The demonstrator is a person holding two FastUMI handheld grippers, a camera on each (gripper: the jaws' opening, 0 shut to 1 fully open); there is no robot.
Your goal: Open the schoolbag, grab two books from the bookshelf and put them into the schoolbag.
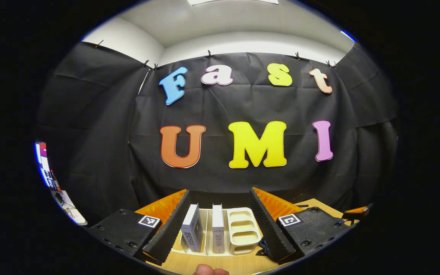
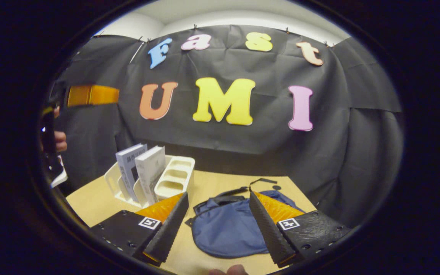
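Two white paperback books stand upright in the slots of a cream plastic bookshelf rack (image 1: 243, 231) on the pale wooden tabletop (image 1: 220, 263). In the left gripper view the left book (image 1: 191, 232) leans a little to the left, the right book (image 1: 218, 233) stands straight just beside it, and the rack's three open compartments lie to their right. Dark print runs down both spines, too small and blurred to read.

The left hand-held gripper (image 1: 220, 229) has its fingers spread wide with nothing between them; the books and rack show through the gap, well beyond the tips. Each finger mount carries a square black-and-white coded marker (image 1: 149, 221).

In the right gripper view the right hand-held gripper (image 2: 218, 223) is likewise wide open and holds nothing. Between its fingers lies the dark blue fabric schoolbag (image 2: 225, 229), flat on the tabletop with a black strap (image 2: 243, 189) trailing from its far edge; whether its zip is open I cannot tell. The bag sits near the rack, to its right and closer to the camera. Characters are printed on the book covers there, illegible at this size. At the far left edge of this view a person's hand (image 2: 60, 141) holds the other gripper.
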